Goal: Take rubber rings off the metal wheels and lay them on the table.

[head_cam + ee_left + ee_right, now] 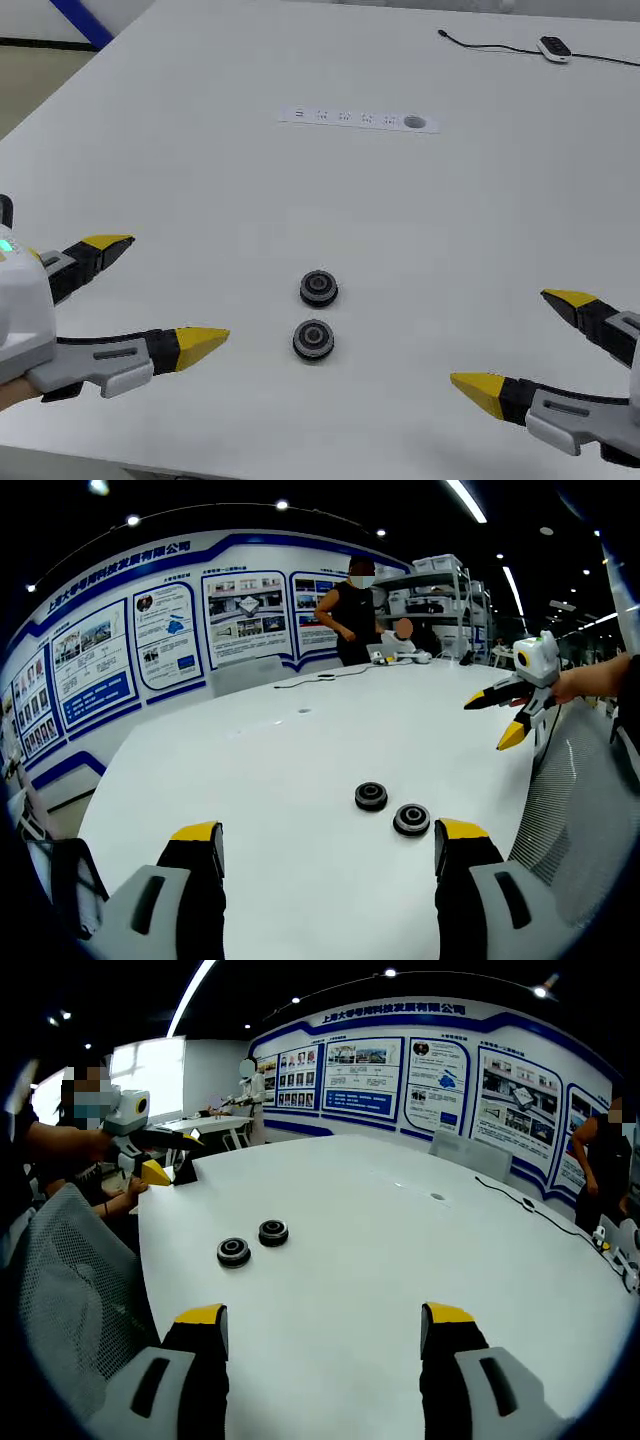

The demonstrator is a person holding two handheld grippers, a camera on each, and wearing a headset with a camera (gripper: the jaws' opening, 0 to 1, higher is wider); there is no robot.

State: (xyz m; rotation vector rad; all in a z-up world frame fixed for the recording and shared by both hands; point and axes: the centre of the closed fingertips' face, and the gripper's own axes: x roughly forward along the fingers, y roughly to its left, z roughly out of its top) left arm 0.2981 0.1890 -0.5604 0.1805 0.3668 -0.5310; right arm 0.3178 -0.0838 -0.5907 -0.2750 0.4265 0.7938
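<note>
Sitting close together on the white table [420,220], the two small wheels lie flat near the person's edge: the far wheel [319,288] is at 12 o'clock of the near wheel [314,339], with a thin strip of table between them. Each shows a black ring around a paler metal hub, so both rings are on their wheels and none lies loose on the table. The left tool [172,290] hovers at 9 o'clock of the pair, well apart from them, its yellow-tipped jaws spread wide and holding nothing. The right tool [503,337] hangs at 3 to 4 o'clock of the pair, also well apart, its jaws likewise spread and empty. In the left gripper view the wheels lie ahead between that tool's own jaws, and the right tool shows at 2 o'clock. In the right gripper view they lie ahead toward 11 o'clock, with the left tool beyond them at 10 o'clock. A flush socket strip [358,119] is set in the table at 12 o'clock of the wheels, and a cable [490,44] with a small remote [553,47] lies at 1 o'clock by the far edge.
</note>
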